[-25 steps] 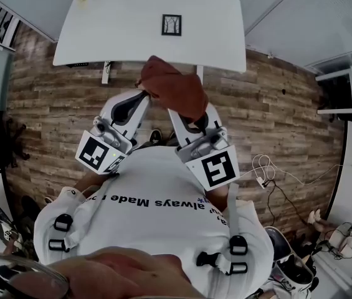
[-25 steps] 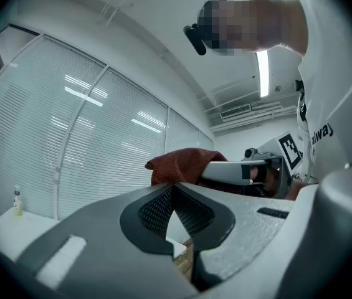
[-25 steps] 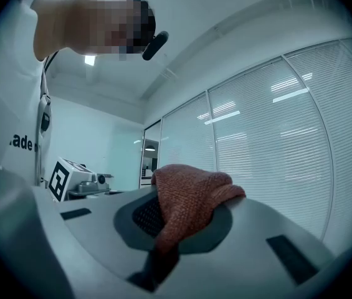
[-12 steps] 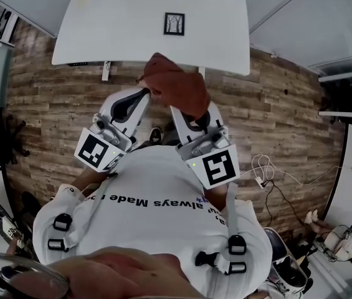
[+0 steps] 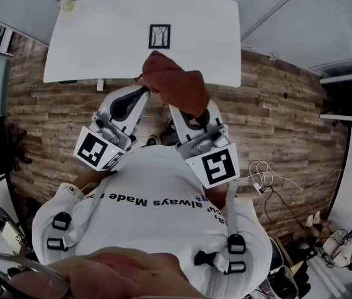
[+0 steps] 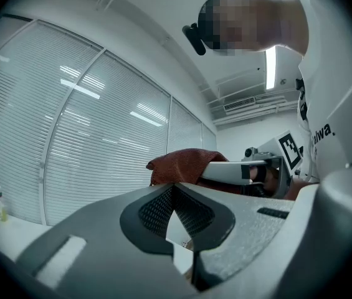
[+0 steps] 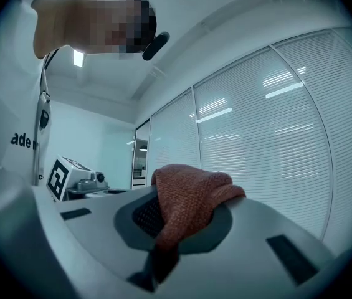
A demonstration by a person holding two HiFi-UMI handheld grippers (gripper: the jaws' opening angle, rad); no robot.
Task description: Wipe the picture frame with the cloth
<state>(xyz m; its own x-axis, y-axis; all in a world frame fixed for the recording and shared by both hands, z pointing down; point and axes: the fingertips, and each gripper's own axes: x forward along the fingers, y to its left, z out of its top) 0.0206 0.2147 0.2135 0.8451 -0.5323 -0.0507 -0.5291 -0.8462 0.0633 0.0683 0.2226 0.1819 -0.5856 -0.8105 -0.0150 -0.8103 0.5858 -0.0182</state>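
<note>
I am carrying the rust-red knitted cloth [image 5: 174, 80] toward the white table [image 5: 101, 36], pinched in the right gripper [image 5: 188, 112]; the left gripper [image 5: 139, 93] is closed on nothing. The small black picture frame [image 5: 159, 35] is sitting mid-table, apparently face up, untouched, long axis running from near edge to far edge. The next move, as I am judging it, calls for reaching past the near edge and lowering the cloth onto the frame.
</note>
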